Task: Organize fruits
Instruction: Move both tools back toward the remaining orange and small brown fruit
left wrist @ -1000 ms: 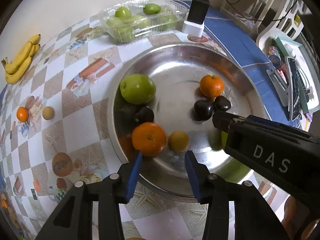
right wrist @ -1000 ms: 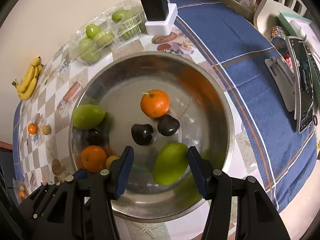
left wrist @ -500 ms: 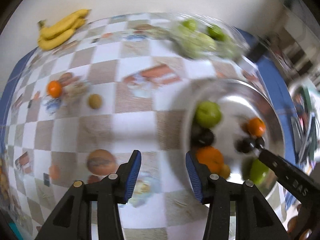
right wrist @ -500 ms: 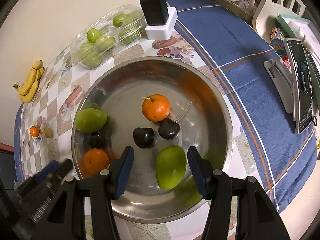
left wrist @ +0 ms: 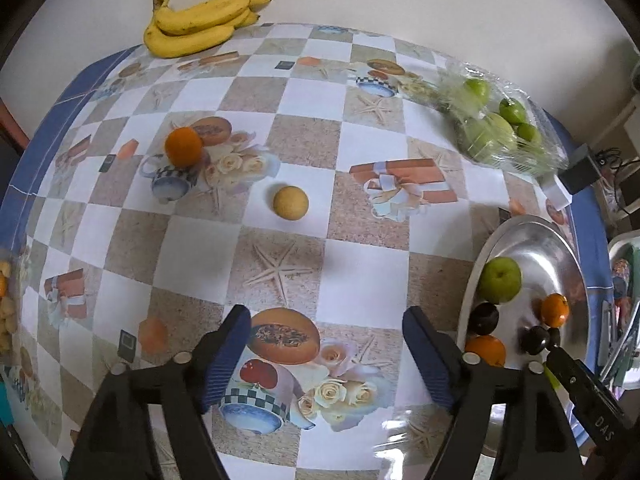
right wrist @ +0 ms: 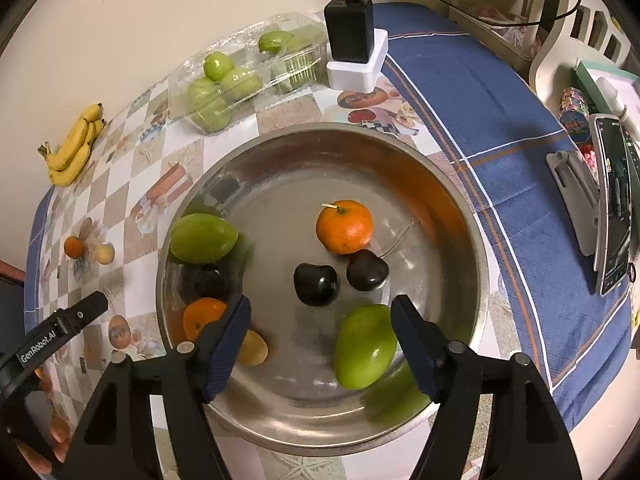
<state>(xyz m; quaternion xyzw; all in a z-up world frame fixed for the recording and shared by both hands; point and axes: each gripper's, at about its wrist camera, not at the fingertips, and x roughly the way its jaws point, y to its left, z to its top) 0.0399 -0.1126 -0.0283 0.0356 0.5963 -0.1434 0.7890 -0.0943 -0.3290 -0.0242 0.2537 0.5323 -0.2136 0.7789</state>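
Blue ribbed pads line both pairs of black fingers, and both pairs stand spread wide with nothing between them. The left gripper hangs over the checkered patterned tablecloth, beside the left rim of the round stainless-steel bowl; its side reads "GenRobot.AI" in the right wrist view. The right gripper hangs over the near part of the bowl, touching no fruit; "DAS" is printed on its arm in the left wrist view.

Inside the bowl, an elongated green mango lies near the front rim, its long axis running from the rim toward the centre, just beside the right finger pad. A second green mango lies crosswise against the left wall. A stemmed orange mandarin sits at the centre, its stem toward the back rim, with two dark glossy plums just in front. Another dark plum, an orange mandarin and a small yellow fruit cluster at the front left.

On the tablecloth, a small orange mandarin and a round tan fruit lie apart in the middle. A bunch of yellow bananas lies along the far edge, tips pointing right. A clear plastic box of green fruit sits at the far right edge.
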